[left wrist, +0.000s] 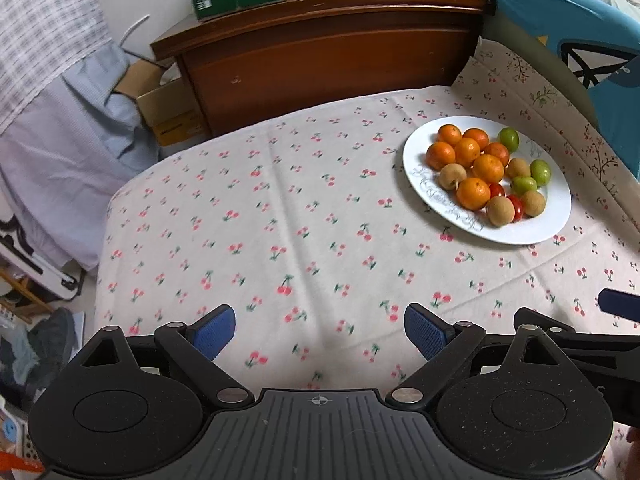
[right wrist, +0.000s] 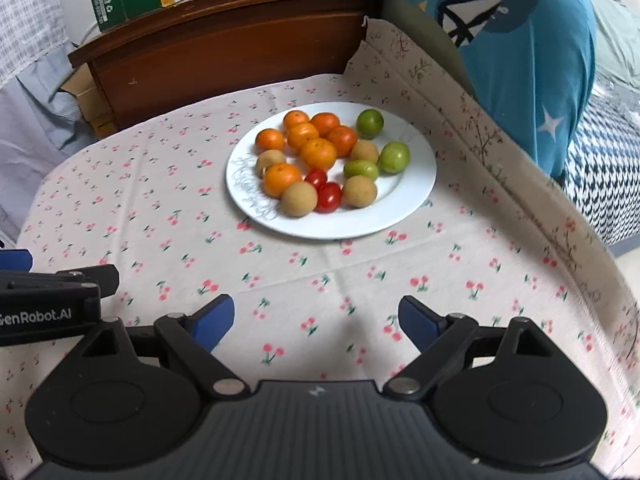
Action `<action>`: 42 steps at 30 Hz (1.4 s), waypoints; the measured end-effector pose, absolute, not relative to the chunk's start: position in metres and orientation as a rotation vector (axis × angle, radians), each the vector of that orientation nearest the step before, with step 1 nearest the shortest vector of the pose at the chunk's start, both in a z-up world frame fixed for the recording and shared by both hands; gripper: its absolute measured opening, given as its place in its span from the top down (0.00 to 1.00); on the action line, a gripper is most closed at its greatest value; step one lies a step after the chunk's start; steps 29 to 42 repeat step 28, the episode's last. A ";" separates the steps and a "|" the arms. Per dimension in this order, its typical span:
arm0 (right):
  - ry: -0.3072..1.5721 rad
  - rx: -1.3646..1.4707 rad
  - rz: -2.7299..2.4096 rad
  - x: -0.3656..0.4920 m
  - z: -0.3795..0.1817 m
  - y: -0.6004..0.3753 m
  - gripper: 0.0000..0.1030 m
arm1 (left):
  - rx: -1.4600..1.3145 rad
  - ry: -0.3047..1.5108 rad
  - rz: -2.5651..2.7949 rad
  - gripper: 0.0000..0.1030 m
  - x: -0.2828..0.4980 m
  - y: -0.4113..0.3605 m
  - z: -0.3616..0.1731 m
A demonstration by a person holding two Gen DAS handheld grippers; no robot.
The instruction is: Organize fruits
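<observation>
Left wrist view: your left gripper point(left wrist: 320, 334) hangs over the cloth-covered worktop point(left wrist: 280, 216) at lower centre, jaws spread wide and holding nothing. The white plate point(left wrist: 532, 228) sits at the right of the frame, well apart from the jaws, with all the fruit on it. The oranges point(left wrist: 466, 151) cluster on its upper left, green fruits point(left wrist: 524, 185) toward the right, brown round fruits point(left wrist: 452, 176) scattered among them, and cherry tomatoes point(left wrist: 497, 190) low in the heap. Part of the other gripper shows at the right edge.

Right wrist view: your right gripper point(right wrist: 316, 320) is also wide and empty, at lower centre. The plate point(right wrist: 400, 208) lies straight ahead in mid-frame.

Handling judgement: the oranges point(right wrist: 318, 154) look firm and light; take each across its widest part. The cherry tomatoes point(right wrist: 328, 197) are small, glossy and thin-skinned, so they would likely slip or burst under a hard squeeze. The brown fruits point(right wrist: 299, 199) and green fruits point(right wrist: 394, 157) are round and will roll. Pieces touch, so a grasp may nudge neighbours. The kinds lie partly grouped, partly mixed; this fits sorting under way or a plate freshly gathered.
</observation>
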State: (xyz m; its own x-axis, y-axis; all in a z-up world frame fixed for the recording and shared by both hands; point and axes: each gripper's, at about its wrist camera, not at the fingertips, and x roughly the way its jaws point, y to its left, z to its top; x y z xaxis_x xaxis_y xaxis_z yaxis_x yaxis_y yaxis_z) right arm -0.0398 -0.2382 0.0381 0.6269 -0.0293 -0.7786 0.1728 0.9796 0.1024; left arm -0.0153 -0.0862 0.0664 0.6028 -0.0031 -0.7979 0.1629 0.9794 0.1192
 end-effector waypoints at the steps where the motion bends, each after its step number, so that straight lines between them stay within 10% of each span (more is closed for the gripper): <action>1: 0.882 0.179 -0.115 -0.043 0.037 -0.237 0.14 | 0.183 0.920 -0.092 0.10 -0.018 -0.084 0.067; 42: 0.690 0.095 -0.253 -0.038 -0.015 -0.211 0.01 | 0.067 0.915 -0.039 0.10 -0.040 -0.043 0.074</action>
